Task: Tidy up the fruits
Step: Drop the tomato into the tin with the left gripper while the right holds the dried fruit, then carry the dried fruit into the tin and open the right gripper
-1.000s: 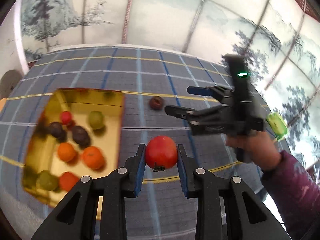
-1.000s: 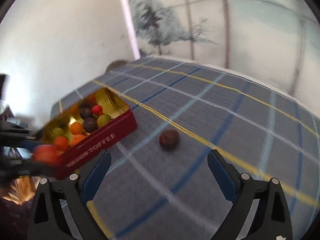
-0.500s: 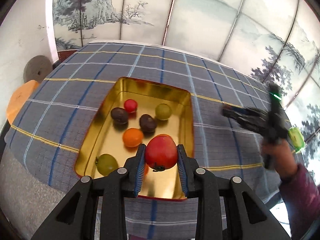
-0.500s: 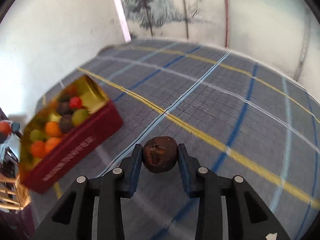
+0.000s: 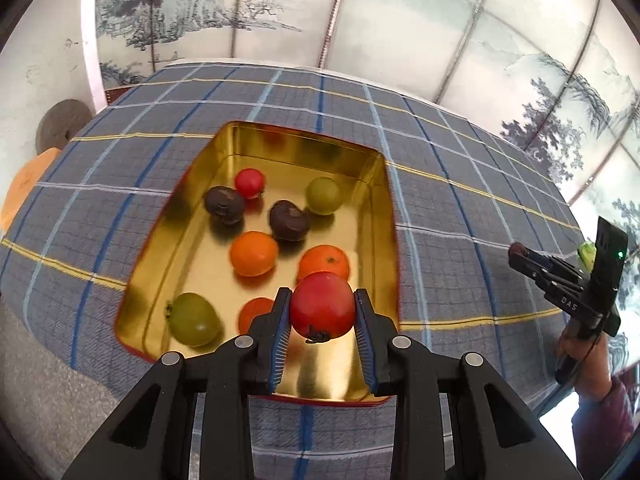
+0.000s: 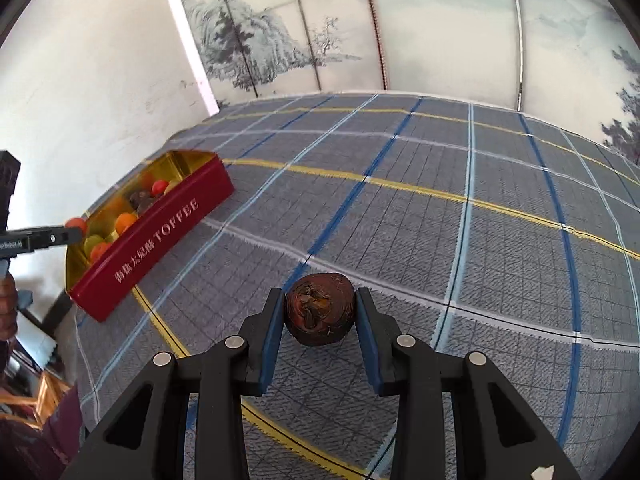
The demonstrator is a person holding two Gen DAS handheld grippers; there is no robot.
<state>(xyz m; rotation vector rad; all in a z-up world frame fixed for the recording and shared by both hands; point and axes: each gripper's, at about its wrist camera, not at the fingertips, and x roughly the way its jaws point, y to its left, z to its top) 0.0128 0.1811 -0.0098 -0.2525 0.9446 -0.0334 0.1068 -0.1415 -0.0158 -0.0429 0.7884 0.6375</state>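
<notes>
Hovering over the gold-lined tin (image 5: pixel 386 208) (8 fruits inside), the left gripper (image 5: pixel 322 326) clamps a red tomato (image 5: pixel 322 305); the right gripper (image 6: pixel 320 322) pinches a dark brown fruit (image 6: pixel 320 307) above the plaid tablecloth (image 6: pixel 500 240).

The left gripper (image 5: pixel 322 312) points forward and down, its two blue-padded fingers (image 5: pixel 279 336) pressed against a red fruit (image 5: pixel 322 305) — held up off the surface. The right gripper (image 6: pixel 320 312) is likewise clamped, pads tight on a dark brown fruit (image 6: pixel 319 307). From the left wrist view it sits far right, gripped by a hand (image 5: pixel 578 354) in a maroon sleeve.
</notes>
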